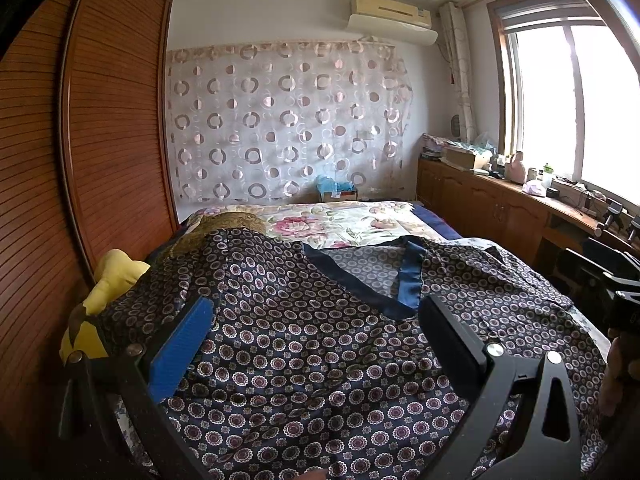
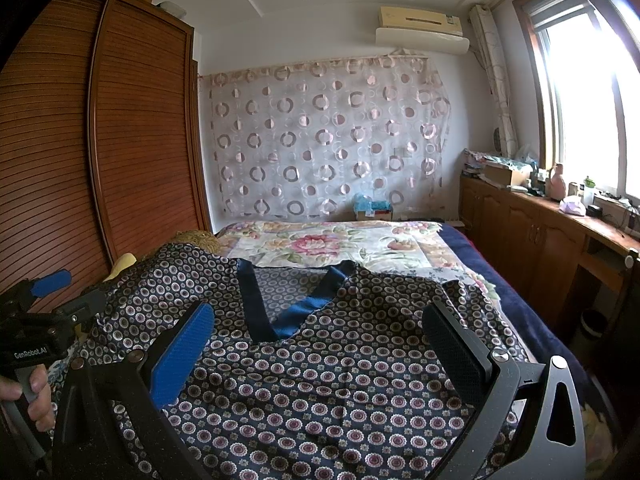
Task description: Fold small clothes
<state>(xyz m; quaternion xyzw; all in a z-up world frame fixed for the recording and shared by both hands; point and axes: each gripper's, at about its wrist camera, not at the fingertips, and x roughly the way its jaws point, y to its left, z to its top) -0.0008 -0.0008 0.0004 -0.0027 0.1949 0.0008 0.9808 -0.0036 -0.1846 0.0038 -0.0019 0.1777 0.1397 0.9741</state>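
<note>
White lettering "GenRobot.AI" reads on the black left gripper (image 2: 60, 304), seen only from the right wrist view, with the person's hand (image 2: 28, 396) on its handle. Both the left gripper (image 1: 316, 340) and right gripper (image 2: 320, 344) stand wide apart, holding nothing. The navy satin garment with circle print (image 1: 304, 352) lies spread directly beneath and ahead of both. Only the left view shows the yellow cushion (image 1: 116, 276) left of its blue pad.

Floral bedspread (image 2: 332, 246), wooden wardrobe (image 1: 116, 128) — perhaps a yellow pillow (image 1: 116, 276).
</note>
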